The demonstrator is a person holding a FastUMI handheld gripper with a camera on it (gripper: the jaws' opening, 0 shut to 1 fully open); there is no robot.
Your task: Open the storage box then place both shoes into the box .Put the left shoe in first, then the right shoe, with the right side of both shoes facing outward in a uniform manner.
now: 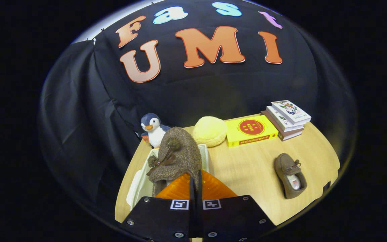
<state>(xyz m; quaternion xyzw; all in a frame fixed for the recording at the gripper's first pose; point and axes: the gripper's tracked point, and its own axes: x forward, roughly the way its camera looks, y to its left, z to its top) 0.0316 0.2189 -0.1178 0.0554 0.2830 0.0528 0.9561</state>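
Brown fuzzy shoe (176, 158) is pinched at its heel edge by the gripper (195, 181), fingers pressed nearly together on it, toe pointing up and away, bow with pompoms facing the camera. It hangs over the open white storage box (139, 183), which sits on the wooden table (247, 171) just ahead of the fingers; can't tell whether the sole touches the box. Second brown shoe (290, 175) lies on the table well apart to the right, opening up, white insole label too small to read. Beyond the box: plush penguin (152, 129), then a yellow bun-shaped cushion (209, 131), a yellow book (251, 130) with a red round emblem, text illegible, and a stack of books (287, 119) at the far right.
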